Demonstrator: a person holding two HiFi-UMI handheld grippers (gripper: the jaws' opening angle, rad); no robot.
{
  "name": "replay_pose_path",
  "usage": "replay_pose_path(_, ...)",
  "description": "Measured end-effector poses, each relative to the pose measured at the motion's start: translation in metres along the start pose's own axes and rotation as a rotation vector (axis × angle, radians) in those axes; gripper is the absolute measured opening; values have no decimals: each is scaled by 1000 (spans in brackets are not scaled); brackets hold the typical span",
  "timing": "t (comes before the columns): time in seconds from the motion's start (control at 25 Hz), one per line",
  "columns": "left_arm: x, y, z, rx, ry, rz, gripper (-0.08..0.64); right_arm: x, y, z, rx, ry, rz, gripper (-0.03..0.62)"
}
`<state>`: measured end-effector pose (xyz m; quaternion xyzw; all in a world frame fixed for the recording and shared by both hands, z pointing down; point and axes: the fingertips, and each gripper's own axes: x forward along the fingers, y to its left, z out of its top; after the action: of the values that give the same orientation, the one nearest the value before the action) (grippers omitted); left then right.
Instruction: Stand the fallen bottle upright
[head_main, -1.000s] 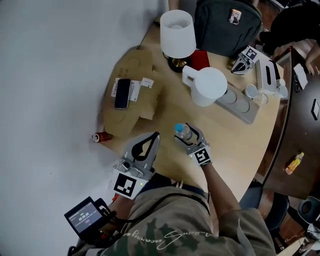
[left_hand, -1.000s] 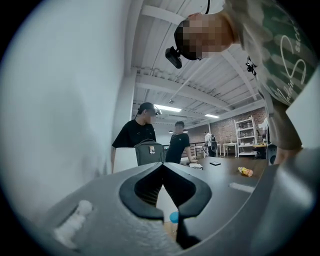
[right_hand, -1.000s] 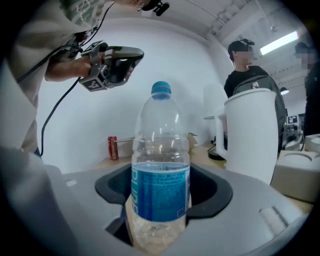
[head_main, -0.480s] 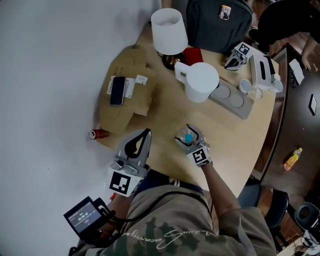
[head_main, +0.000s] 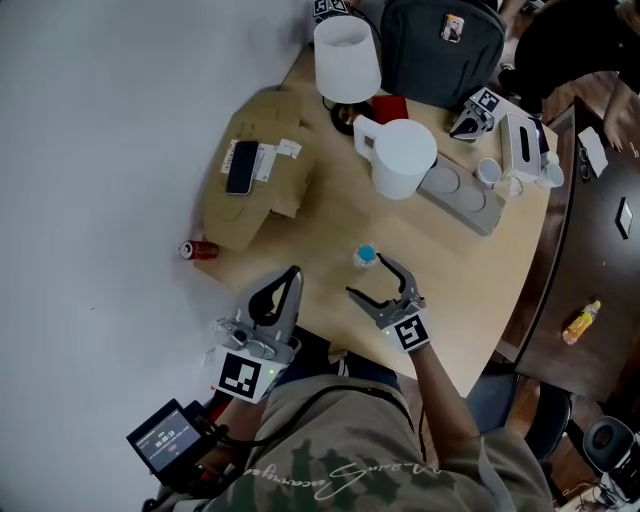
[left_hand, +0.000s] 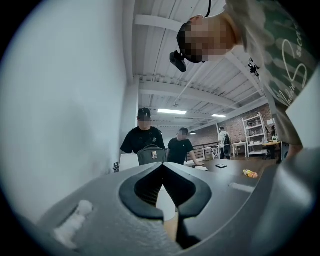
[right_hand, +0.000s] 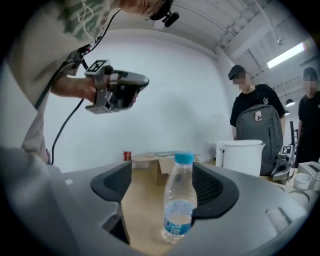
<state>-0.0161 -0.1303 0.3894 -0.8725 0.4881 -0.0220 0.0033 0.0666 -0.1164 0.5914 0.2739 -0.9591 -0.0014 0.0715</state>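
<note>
A clear plastic bottle (head_main: 364, 257) with a blue cap stands upright on the wooden table (head_main: 470, 270). In the right gripper view the bottle (right_hand: 179, 200) rises just ahead of the pads, touched by neither. My right gripper (head_main: 366, 276) sits just behind it, nearer the person, its jaws opening wide with nothing gripped. In its own view the right gripper (right_hand: 165, 186) frames the bottle. My left gripper (head_main: 291, 272) hangs to the left of the bottle, apart from it, jaws together and empty. In its own view the left gripper (left_hand: 161, 166) shows its tips meeting.
A white jug (head_main: 403, 158), a white lamp (head_main: 347, 46) and a dark backpack (head_main: 440, 50) stand at the far side. Folded cardboard (head_main: 262, 205) with a phone (head_main: 240, 166) lies to the left, a red can (head_main: 200, 250) by the wall. A grey power strip (head_main: 455, 195) lies to the right.
The right gripper held the bottle, brought it upright, then opened and drew back toward the person. The bottle now stands free. The left gripper shifted slightly back.
</note>
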Motion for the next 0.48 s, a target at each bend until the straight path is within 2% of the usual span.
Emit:
replay_pose_path(0.08,-6,-6,-2,-8,-1,-8,0,-8,9,30,44,-63,12,348)
replay_pose_path(0.16,-12,-13,-2,-20,-15,-31,0,-18,15,63,121,-140,7,243)
replay_pose_path(0.28,-26,-25,5,-39,-67,-85,0,-41,19,99,146,-180,-78,1)
replay_pose_path(0.48,-65,-41,5,-74,-99,-181,0,-53,68,145,89,-186,-177,0)
